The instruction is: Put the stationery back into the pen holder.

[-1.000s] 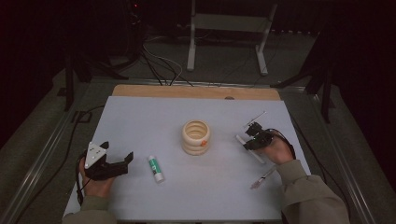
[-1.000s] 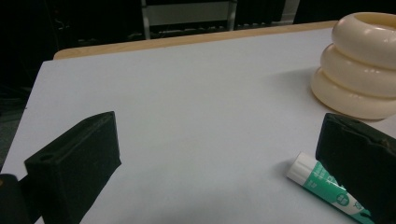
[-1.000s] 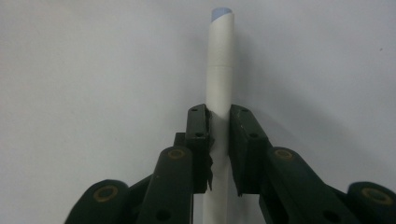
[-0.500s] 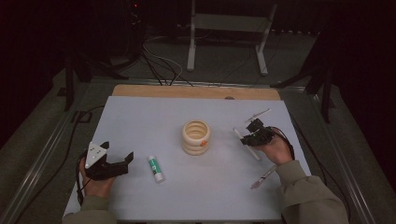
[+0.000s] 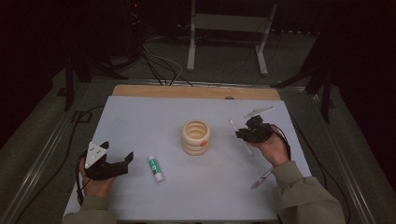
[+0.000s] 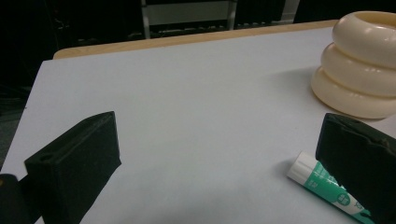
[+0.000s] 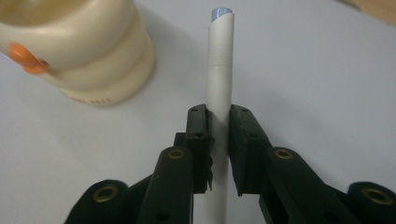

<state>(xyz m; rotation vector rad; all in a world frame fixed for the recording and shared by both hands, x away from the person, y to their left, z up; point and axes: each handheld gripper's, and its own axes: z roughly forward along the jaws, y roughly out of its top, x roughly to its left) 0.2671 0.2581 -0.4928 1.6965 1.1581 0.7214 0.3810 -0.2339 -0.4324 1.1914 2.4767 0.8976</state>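
Observation:
A cream holder [image 5: 196,136] made of stacked rings stands at the table's middle, with an orange dot on its side. Just right of it my right gripper [image 5: 241,134] is shut on a long white pen [image 5: 232,124] and holds it off the white table [image 5: 149,116]. In the right gripper view the pen [image 7: 220,60] runs straight out between the jaws of the gripper [image 7: 218,126], beside the holder [image 7: 84,51]. My left gripper [image 5: 116,152] rests open at the front left. A green-and-white glue stick [image 5: 156,168] lies by its right jaw, also in the left gripper view [image 6: 322,184].
Another thin pen-like stick [image 5: 261,178] lies on the table near the right forearm. The table's wooden far edge [image 5: 196,92] borders a dark floor with cables and a metal stand [image 5: 226,28]. In the left gripper view the holder [image 6: 359,65] stands at the upper right.
My right gripper has risen with the white pen in it and drifted slightly toward the holder. The left hand has kept still.

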